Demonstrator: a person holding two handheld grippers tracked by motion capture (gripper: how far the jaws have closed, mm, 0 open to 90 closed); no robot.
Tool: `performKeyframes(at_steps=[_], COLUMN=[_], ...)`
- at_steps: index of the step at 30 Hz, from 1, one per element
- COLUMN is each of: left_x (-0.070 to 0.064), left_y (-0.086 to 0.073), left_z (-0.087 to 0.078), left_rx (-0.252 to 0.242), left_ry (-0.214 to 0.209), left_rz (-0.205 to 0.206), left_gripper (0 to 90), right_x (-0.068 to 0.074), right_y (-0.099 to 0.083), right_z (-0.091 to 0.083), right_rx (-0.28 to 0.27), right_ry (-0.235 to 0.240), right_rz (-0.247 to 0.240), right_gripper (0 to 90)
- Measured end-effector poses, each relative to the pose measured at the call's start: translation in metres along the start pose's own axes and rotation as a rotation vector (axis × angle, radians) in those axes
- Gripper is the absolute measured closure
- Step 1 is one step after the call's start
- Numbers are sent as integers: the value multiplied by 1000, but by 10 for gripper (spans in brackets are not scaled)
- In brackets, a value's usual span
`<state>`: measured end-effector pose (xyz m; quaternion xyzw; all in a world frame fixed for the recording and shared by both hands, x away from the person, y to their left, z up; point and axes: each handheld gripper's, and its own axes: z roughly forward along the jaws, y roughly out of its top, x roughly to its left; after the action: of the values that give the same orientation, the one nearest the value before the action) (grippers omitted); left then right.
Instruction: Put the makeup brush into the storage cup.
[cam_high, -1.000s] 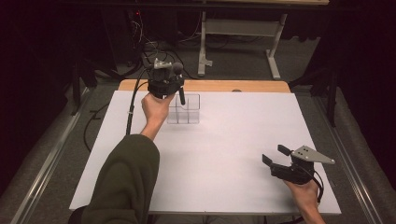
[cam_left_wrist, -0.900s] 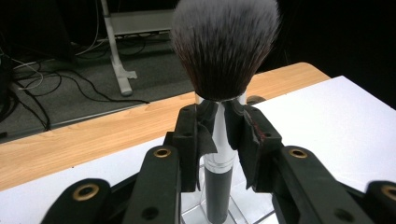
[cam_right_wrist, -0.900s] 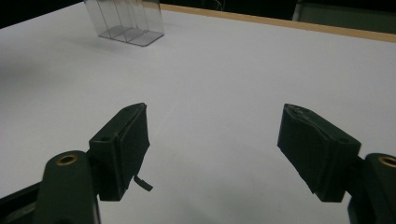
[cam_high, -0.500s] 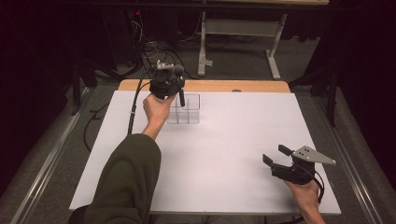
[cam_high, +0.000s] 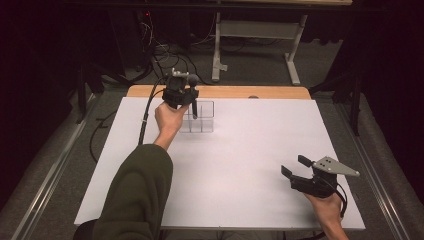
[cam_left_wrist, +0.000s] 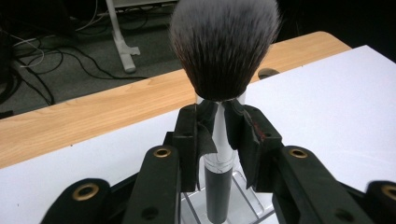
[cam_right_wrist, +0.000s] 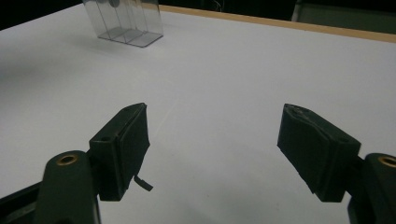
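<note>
Right gripper (cam_high: 295, 172): near the desk's (cam_high: 250, 150) near right corner, jaws spread wide, grasping nothing. Left gripper (cam_left_wrist: 219, 135): toward the far edge, left of centre, jaws clenched on the upright makeup brush (cam_left_wrist: 223, 60), bristles up. Clear compartmented holder (cam_high: 199, 117): directly beneath the brush's handle end.

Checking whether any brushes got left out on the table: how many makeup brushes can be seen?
1. The black-bristled makeup brush with a silver-and-black handle is clamped upright in the left gripper, its handle lowered into the clear plastic divided organizer. Others could hide behind the hand.
</note>
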<state>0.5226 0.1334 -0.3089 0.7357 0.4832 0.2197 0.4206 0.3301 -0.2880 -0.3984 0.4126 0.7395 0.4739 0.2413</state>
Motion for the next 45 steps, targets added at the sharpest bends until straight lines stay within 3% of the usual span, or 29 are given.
performKeyframes(at_steps=[19, 22, 25, 29, 45], left_x=[-2, -1, -1, 0, -9], left_y=[-4, -4, -4, -5, -1], left_z=[8, 8, 4, -2, -27], left_rx=[61, 66, 60, 41, -27], left_ry=[-3, -20, -14, -21, -77], left_rz=[16, 11, 21, 17, 48], left_gripper=[693, 642, 529, 461, 431], right_x=[0, 0, 0, 0, 0], right_y=[0, 0, 0, 0, 1], right_z=[-1, -1, -1, -1, -2], right_rx=[-2, -5, -5, -6, -13], right_ry=[-2, -3, -3, -3, -5], right_rz=[-1, 3, 2, 0, 0], right_gripper=[265, 265, 265, 265, 265])
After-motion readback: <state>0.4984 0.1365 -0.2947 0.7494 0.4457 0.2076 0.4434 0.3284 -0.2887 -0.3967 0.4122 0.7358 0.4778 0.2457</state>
